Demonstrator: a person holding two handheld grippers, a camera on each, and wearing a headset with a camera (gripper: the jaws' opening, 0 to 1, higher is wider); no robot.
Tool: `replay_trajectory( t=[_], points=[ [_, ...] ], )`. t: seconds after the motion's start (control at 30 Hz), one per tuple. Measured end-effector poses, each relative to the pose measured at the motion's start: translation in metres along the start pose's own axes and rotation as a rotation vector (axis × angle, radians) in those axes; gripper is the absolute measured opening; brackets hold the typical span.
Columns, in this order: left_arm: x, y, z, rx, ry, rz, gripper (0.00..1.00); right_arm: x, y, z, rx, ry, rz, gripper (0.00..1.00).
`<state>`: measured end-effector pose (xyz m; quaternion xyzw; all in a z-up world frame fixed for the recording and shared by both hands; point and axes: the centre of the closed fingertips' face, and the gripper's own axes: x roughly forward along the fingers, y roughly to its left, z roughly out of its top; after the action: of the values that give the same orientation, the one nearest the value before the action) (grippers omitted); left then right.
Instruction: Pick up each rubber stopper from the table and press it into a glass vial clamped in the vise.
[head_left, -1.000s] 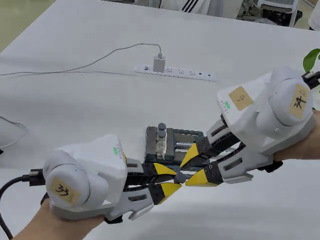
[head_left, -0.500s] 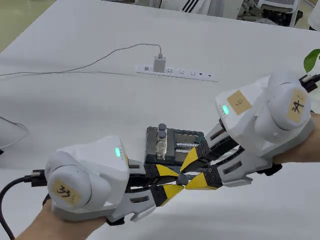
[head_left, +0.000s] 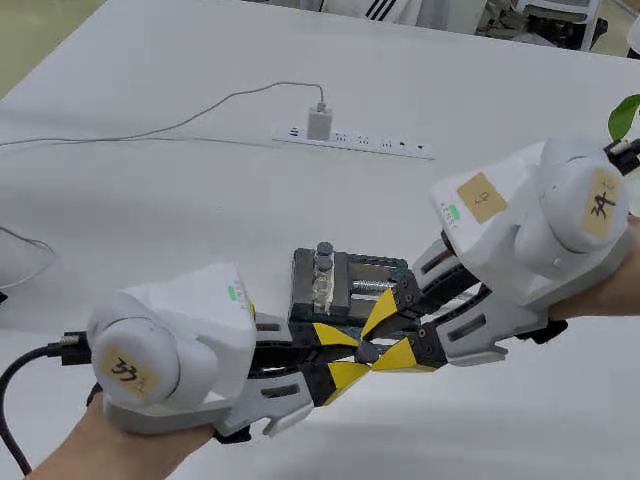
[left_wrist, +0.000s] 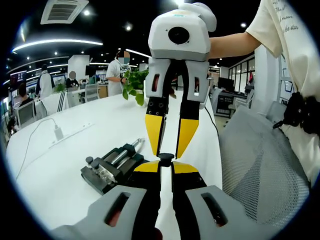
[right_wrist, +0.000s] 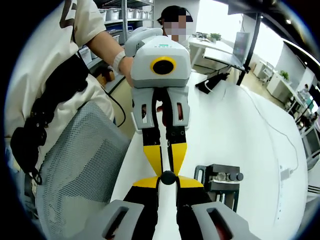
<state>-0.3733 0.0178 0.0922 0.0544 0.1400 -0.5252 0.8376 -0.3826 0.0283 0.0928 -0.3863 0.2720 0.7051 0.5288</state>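
Black stopper (head_left: 367, 350) now pinched tip-to-tip, left gripper (left_wrist: 166, 164) and right gripper (right_wrist: 168, 181) both clenched on it; tips drawn closer, handover judged underway.

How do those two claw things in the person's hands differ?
Label: the left gripper reads 33, the right gripper 34. Pose: in the head view the left gripper sits low, the right gripper higher, angled down. Both have white bodies and yellow-tipped jaws meeting at one dark stopper.

vial (head_left: 323, 282) in vise (head_left: 352, 272); power strip (head_left: 355, 143) behind; stopper (head_left: 366, 352) before vise, between left gripper (head_left: 356, 356) and right gripper (head_left: 374, 346).
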Motion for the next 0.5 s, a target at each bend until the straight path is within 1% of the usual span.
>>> replay_trajectory(
  t=[0.23,0.5],
  points=[
    [0.0015,0.0000,0.0007,0.004,-0.004,0.002,0.03,-0.0011,-0.0003,-0.0010,0.005,0.004,-0.003,0.08],
    [0.0026,0.0013,0.0006,0.046,0.011,0.008,0.03,-0.0016,-0.0025,-0.0013,0.038,0.012,0.007,0.07]
  ],
)
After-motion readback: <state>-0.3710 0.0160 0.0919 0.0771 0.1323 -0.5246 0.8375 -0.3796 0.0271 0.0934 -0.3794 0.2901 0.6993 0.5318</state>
